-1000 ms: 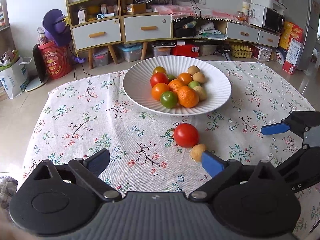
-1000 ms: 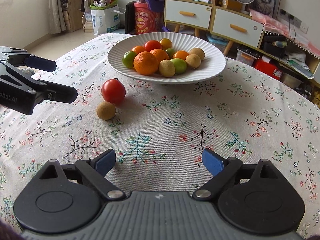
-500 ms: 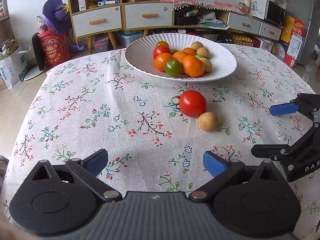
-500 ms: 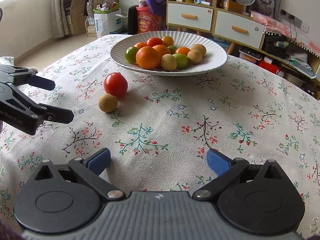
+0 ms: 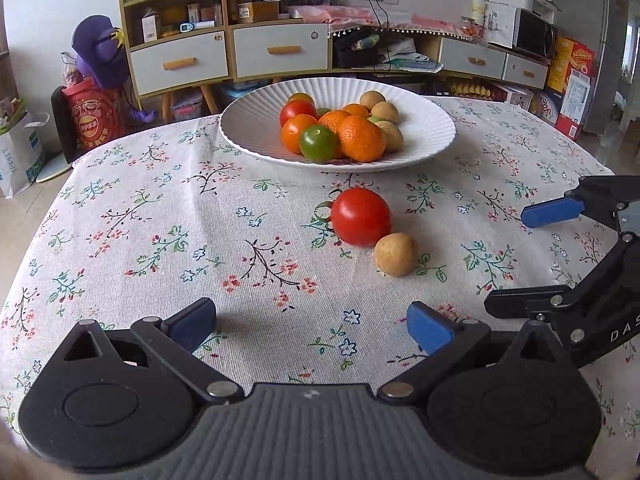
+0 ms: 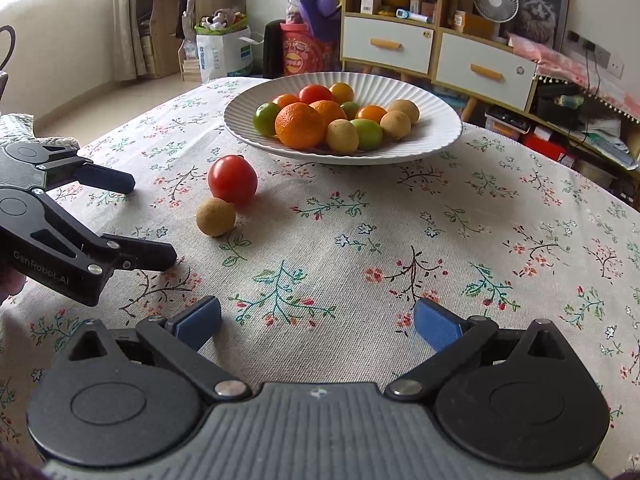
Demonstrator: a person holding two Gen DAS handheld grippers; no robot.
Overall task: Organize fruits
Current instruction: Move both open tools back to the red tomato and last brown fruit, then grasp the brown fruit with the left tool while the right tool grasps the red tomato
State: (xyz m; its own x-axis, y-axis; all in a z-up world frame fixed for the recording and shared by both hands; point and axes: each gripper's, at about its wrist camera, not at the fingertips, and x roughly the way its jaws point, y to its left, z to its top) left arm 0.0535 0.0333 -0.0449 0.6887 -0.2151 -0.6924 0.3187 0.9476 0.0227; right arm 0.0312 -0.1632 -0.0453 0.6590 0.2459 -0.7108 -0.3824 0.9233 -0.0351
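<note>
Fruit left off the plate [image 5: 240,128], tomato [image 5: 361,216] and brown ball [image 5: 395,254], is found ahead-right of the left gripper [image 5: 308,322], ahead-left of the right gripper [image 6: 318,320]; both sets of fingers are spread, empty.

left gripper [image 5: 310,322] tilted down, blue pads wide apart with nothing between them, right gripper [image 6: 316,320] same deal, spread about as wide as it goes, empty, both side by side, what's probably a bit of hand [image 6: 10,284] behind the left one
</note>
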